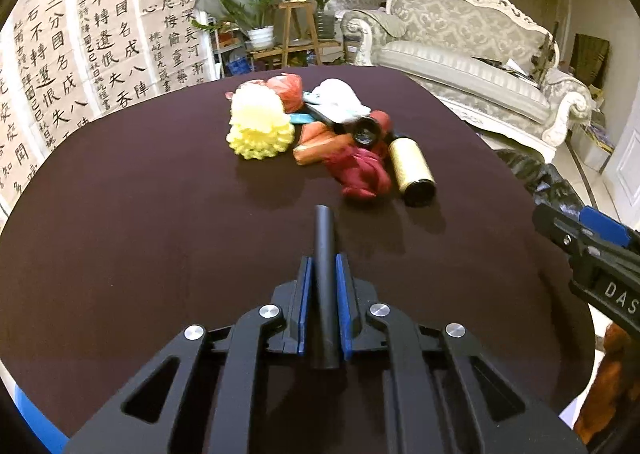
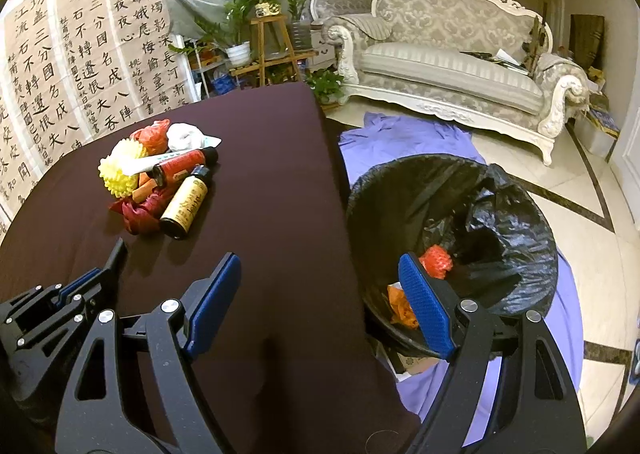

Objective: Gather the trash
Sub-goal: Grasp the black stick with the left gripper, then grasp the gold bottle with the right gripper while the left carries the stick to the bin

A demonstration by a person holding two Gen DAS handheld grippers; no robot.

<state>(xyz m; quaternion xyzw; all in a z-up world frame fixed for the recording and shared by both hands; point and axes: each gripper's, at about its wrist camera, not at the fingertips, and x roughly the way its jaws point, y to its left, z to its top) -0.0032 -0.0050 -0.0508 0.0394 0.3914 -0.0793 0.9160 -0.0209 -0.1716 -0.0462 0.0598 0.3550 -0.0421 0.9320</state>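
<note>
My left gripper (image 1: 324, 259) is shut on a thin black tube (image 1: 324, 238) that juts forward between its blue pads, just above the dark brown table (image 1: 140, 234). Farther back lies a trash pile: a yellow spiky ball (image 1: 260, 126), an orange-red bag (image 1: 288, 90), white crumpled paper (image 1: 336, 94), a red bottle with a black mouth (image 1: 370, 128), a gold bottle (image 1: 412, 166), a red wad (image 1: 358, 170). My right gripper (image 2: 320, 259) stands open and empty over the table's right edge, beside a bin lined with a black bag (image 2: 500, 190).
The bin holds orange scraps (image 2: 438, 262) and stands on a purple sheet (image 2: 400, 134) on the tiled floor. A white sofa (image 2: 452, 74) is at the back right, and plants on a wooden stand (image 2: 272, 34) are behind the table. Calligraphy sheets (image 1: 80, 54) hang on the left.
</note>
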